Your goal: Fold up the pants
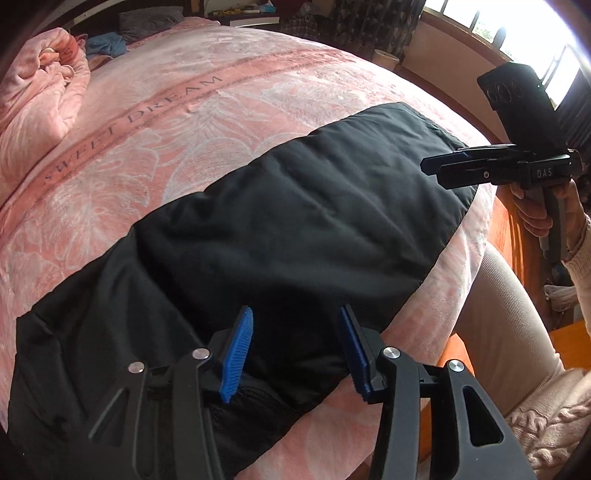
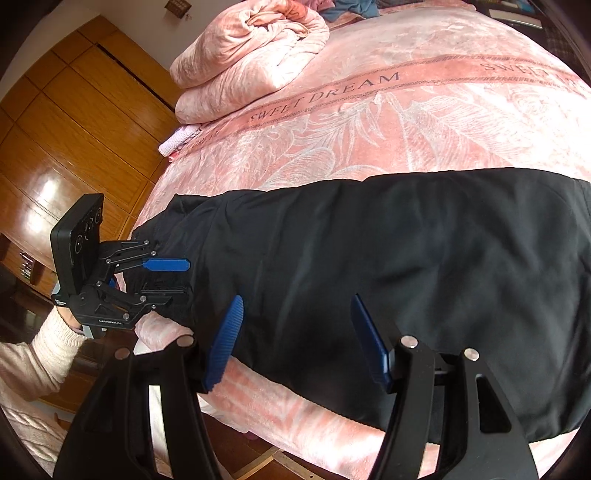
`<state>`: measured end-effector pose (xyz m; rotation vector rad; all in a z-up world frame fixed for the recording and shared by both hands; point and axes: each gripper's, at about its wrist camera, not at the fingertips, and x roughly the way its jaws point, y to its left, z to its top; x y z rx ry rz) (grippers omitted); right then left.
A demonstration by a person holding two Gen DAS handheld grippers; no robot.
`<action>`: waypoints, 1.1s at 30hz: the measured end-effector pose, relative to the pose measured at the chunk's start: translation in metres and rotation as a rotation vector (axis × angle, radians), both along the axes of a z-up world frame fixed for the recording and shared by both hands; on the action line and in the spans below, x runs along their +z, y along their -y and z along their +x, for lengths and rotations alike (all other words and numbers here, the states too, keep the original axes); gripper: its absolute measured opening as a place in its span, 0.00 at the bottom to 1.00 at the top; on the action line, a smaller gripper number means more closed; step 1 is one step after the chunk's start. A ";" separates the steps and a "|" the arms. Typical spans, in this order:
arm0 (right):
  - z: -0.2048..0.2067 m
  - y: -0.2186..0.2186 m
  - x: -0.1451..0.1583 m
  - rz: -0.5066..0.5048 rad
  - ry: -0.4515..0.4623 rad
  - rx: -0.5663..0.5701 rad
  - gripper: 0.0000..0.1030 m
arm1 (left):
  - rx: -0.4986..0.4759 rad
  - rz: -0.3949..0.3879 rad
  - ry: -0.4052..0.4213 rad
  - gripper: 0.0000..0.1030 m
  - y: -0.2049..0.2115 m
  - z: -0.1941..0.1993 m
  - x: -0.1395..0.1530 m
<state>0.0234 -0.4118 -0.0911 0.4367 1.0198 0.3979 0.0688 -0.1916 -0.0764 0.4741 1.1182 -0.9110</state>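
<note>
Black pants (image 1: 288, 221) lie flat along the near edge of a pink bed; they also show in the right wrist view (image 2: 406, 266). My left gripper (image 1: 295, 350) is open, its blue fingers just above the pants near the waist end. It also shows in the right wrist view (image 2: 177, 277), open, at the left end of the pants. My right gripper (image 2: 295, 343) is open above the near edge of the pants. In the left wrist view the right gripper (image 1: 432, 168) hovers above the far end, seen side-on.
A pink "SWEET DREAM" blanket (image 2: 406, 122) covers the bed. A rolled pink quilt (image 2: 251, 55) lies at the head end. Wooden wardrobe doors (image 2: 66, 140) stand left of the bed. A window (image 1: 517, 33) is behind the right gripper. My leg (image 1: 509, 314) is beside the bed edge.
</note>
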 end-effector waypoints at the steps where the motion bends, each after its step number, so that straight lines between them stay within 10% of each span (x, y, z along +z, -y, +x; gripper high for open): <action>1: -0.002 -0.003 0.000 -0.005 0.002 0.002 0.60 | 0.026 -0.001 0.013 0.47 -0.003 -0.007 -0.002; 21: -0.018 -0.017 0.003 0.051 -0.002 0.005 0.64 | 0.191 0.019 0.015 0.31 -0.038 -0.032 -0.040; 24: -0.015 -0.018 0.003 0.050 -0.002 0.007 0.64 | 0.208 -0.023 -0.031 0.08 -0.040 -0.026 -0.041; 33: -0.014 -0.014 -0.004 0.042 -0.021 -0.013 0.64 | 0.231 -0.030 -0.051 0.01 -0.044 -0.037 -0.035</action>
